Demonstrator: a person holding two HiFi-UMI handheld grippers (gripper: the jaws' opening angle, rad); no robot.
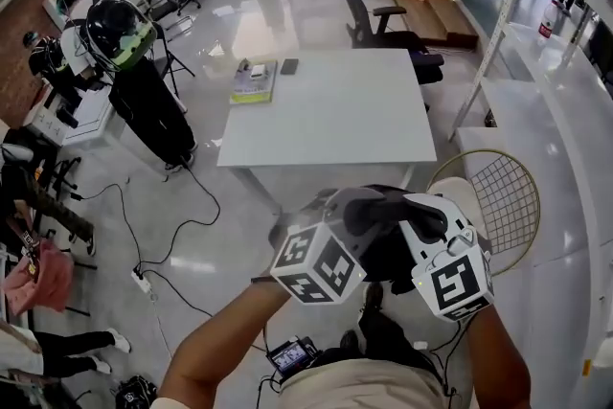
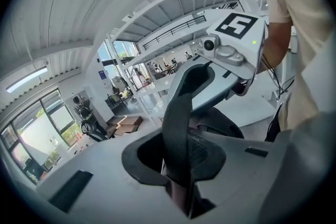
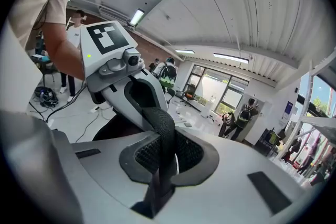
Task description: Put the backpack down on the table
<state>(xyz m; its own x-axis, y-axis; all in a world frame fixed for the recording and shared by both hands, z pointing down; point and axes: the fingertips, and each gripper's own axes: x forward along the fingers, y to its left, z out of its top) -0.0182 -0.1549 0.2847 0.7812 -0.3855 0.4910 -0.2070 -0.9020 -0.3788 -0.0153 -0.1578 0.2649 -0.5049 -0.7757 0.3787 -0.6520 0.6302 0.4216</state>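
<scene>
So, both tools sit low in the head view, side by side in front of the person's body, with the black backpack (image 1: 385, 256) hanging between and under them. It's not on the bench (image 1: 335, 115). The white bench is up at 12 o'clock from the tools, and the pack is short of its near edge.

The left tool (image 2: 179, 168) has its jaws clamped on a black webbing strap (image 2: 178, 123), which runs up out of the pads and curves toward the other tool at about 1 o'clock. In its own view, the right tool (image 3: 161, 168) is pinched tight on the strap too, with the webbing bending over toward the left tool at 10 o'clock.

On the bench there's a yellow-green book (image 1: 254, 82) near the far corner at 10 o'clock, with a dark phone (image 1: 289, 66) just beside it. A black office chair (image 1: 383, 19) is at the bench's far side around 1 o'clock. A wire chair (image 1: 498, 196) sits at 3 o'clock from the tools.
</scene>
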